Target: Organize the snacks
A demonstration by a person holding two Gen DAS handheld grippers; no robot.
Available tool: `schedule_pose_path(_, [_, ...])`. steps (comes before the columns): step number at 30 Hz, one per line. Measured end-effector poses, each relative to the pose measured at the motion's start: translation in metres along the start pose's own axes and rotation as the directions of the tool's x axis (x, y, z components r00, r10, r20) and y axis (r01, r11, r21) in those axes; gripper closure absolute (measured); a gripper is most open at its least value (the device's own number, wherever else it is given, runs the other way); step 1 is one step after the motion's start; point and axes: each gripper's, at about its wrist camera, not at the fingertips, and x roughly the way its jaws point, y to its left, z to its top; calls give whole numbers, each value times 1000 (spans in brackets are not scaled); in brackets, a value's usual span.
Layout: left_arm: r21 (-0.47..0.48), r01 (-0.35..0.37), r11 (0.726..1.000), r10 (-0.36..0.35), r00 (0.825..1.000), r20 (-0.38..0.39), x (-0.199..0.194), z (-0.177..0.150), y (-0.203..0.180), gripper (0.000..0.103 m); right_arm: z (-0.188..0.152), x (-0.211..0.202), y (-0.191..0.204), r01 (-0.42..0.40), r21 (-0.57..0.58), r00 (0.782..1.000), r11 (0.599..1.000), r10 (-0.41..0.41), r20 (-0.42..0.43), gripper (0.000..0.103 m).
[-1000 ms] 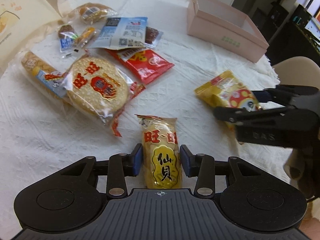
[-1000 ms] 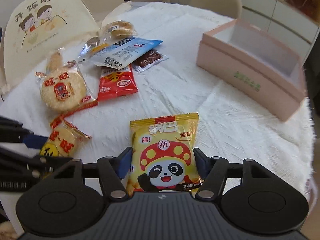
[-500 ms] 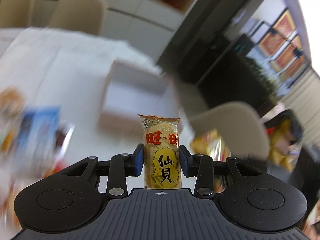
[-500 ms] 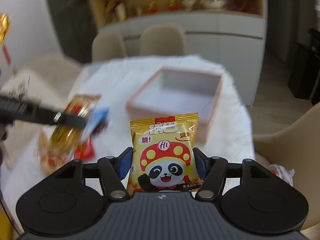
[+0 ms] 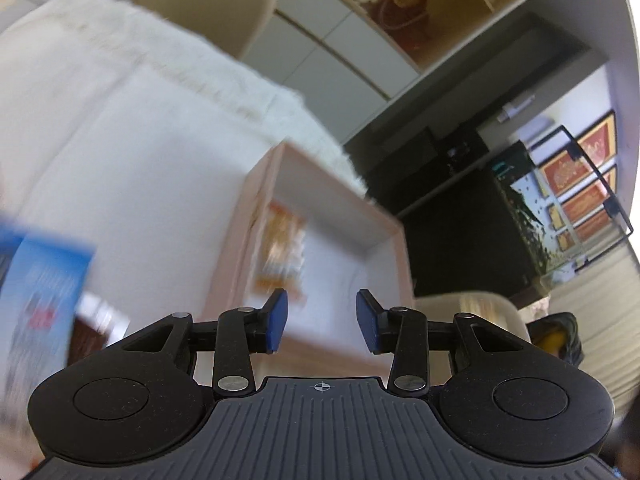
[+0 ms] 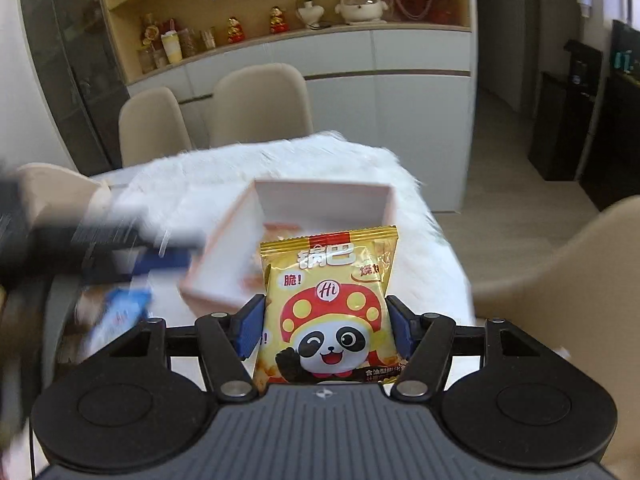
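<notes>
My left gripper [image 5: 322,322] is open and empty, just above the near wall of the pink box [image 5: 256,216]. A yellow rice cracker packet [image 5: 282,250], blurred, lies inside the box. My right gripper [image 6: 325,328] is shut on the yellow panda snack bag [image 6: 328,312] and holds it in the air just short of the pink box [image 6: 224,256]. The cracker packet [image 6: 280,227] shows in the box behind the bag. The left gripper [image 6: 132,248] is a blur at the box's left side.
A blue snack packet [image 5: 44,280] lies left of the box on the white tablecloth [image 5: 120,128]. Beige chairs [image 6: 256,104] stand beyond the table and one chair [image 6: 560,280] stands at the right.
My left gripper carried the rice cracker packet to the pink box, opened and let it go inside. My right gripper lifted the panda bag off the table toward the box.
</notes>
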Motion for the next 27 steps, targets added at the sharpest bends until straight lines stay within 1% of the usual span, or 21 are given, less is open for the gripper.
schedule_pose_path(2, [-8,2,1000,-3,999,-37,-13,-24,7,60,19,26,3,-47,43,998,998,45,46,36])
schedule_pose_path(3, [-12,-2,1000,1,998,-58,-19,-37,12,61,29,41,4,-55,65,997,996,52,55,24])
schedule_pose_path(4, [-14,-10,1000,9,997,-79,-23,-43,14,61,37,58,5,-59,86,998,995,55,42,18])
schedule_pose_path(6, [-1,-33,999,33,993,-117,-34,-61,21,61,41,86,7,-81,121,997,989,82,-3,18])
schedule_pose_path(7, [13,-48,999,49,991,-124,-40,-69,23,61,38,97,10,-77,133,996,988,83,-36,19])
schedule_pose_path(8, [30,-65,997,68,990,-126,-46,-77,25,61,30,104,15,-72,134,995,988,81,-62,19])
schedule_pose_path(11, [66,-115,991,122,985,-123,-64,-94,29,61,4,115,29,-105,95,984,990,117,-132,22])
schedule_pose_path(13, [71,-144,987,152,983,-108,-76,-99,32,61,-11,113,34,-138,78,975,987,149,-165,24])
schedule_pose_path(14, [71,-168,983,174,981,-90,-84,-102,34,61,-18,107,36,-141,52,977,989,147,-157,24])
schedule_pose_path(16, [56,-215,975,217,975,-44,-103,-103,36,61,-31,95,43,-156,-14,975,988,151,-166,24])
schedule_pose_path(18, [5,-254,967,254,967,10,-120,-102,42,61,-42,83,47,-173,-66,973,983,160,-169,24])
schedule_pose_path(21, [-89,-280,956,286,955,74,-137,-99,56,61,-60,65,48,-180,-147,973,973,154,-169,24])
schedule_pose_path(24, [-109,-298,948,308,947,87,-144,-96,59,61,-74,52,40,-155,-205,979,966,122,-165,24])
schedule_pose_path(27, [-101,-300,949,308,948,78,-143,-97,57,61,-85,44,22,-131,-206,981,970,97,-167,24])
